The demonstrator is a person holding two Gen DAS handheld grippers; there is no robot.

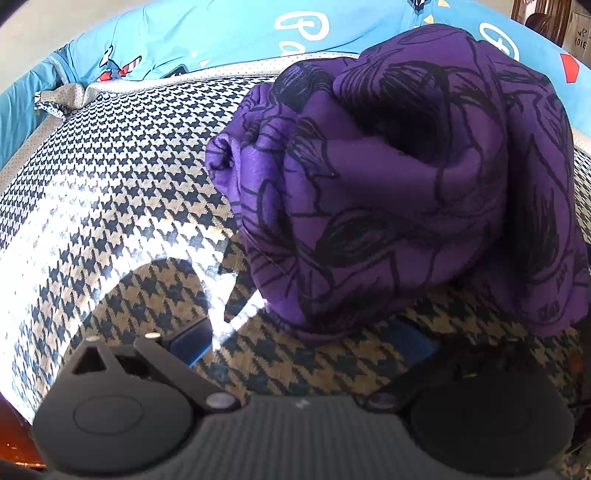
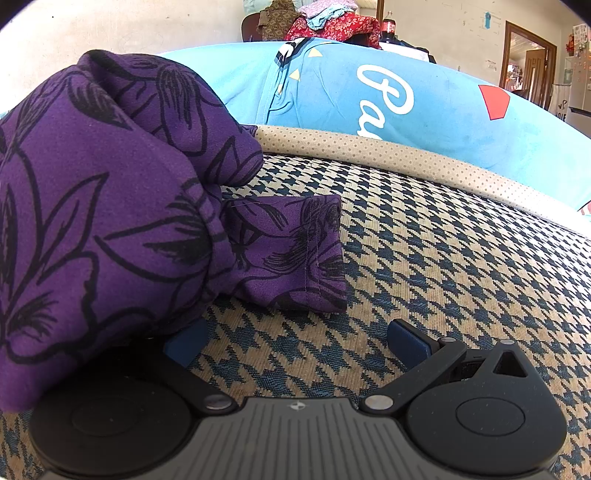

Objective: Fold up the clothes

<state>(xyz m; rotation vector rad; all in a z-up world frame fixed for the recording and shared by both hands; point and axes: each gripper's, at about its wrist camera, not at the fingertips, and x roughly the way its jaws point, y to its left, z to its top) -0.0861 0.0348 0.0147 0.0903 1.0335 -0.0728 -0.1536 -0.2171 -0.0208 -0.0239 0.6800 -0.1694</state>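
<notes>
**Bundled purple garment between two open grippers, on a houndstooth cover**

Largest in both views is the houndstooth cover (image 1: 122,206) on which I work; it spreads under and ahead of both sets of jaws, edged by a dotted beige border (image 2: 388,151). Beyond that border lies a blue printed sheet (image 2: 443,110), and far behind it a pile of clothes (image 2: 325,22).

The purple floral garment (image 1: 406,177) sits in a rounded, bunched heap on the cover. It lies ahead and to the right of my left gripper (image 1: 306,343), its lower edge almost over the right-hand blue pad. Seen from my right gripper (image 2: 295,341), the same heap fills the left side and overhangs the left finger; I cannot tell whether it rests on that finger. A hemmed flap (image 2: 295,251) juts from the heap and lies flat just ahead of my right jaws.

Both pairs of jaws stand apart and hold nothing.

Handling, as I judge it: the cloth looks thin, light and limp, so it will sag and slip out of shape when lifted. The stitched hem of the flap offers the firmest, most reachable place to pinch; the rounded bulk offers no clean edge.
</notes>
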